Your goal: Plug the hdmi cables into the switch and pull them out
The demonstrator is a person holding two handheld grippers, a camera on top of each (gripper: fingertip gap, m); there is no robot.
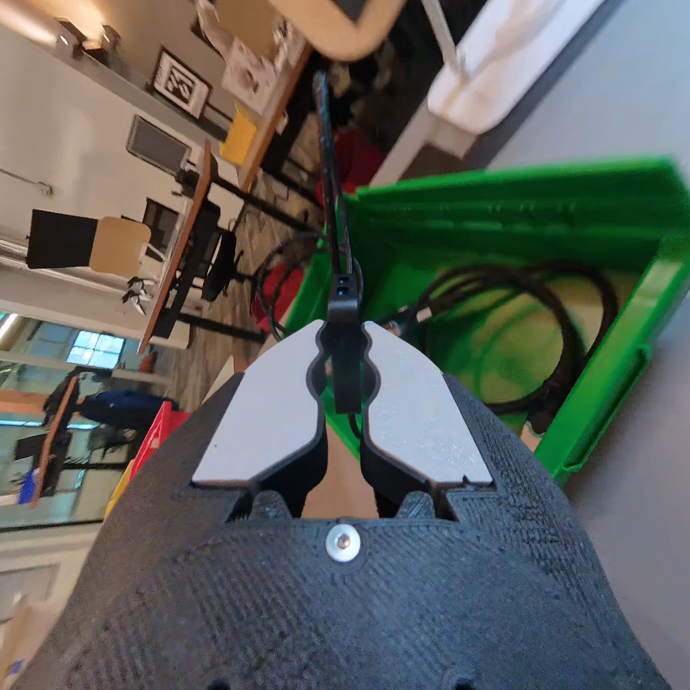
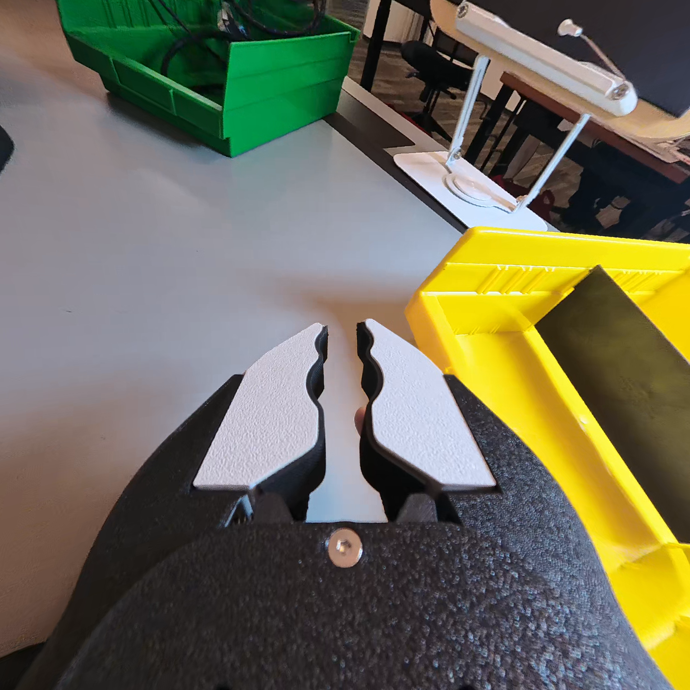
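Left gripper point(image 1: 342, 328) clamped on a small black switch point(image 1: 345, 358), cables point(image 1: 328, 179) trailing away beyond its tips; gripped by the body, probably so the ports stay reachable. Green bin point(image 1: 522, 209) just past, right of the claw, holds coiled HDMI cables point(image 1: 560, 306). Right gripper point(image 2: 342, 330) slightly parted, empty, over the bare table point(image 2: 186, 242); yellow bin point(image 2: 485, 336) to its right.

Bare grey tabletop point(image 2: 186, 242) ahead, green bin point(image 2: 231, 86) far left, yellow bin point(image 2: 485, 336) close right.
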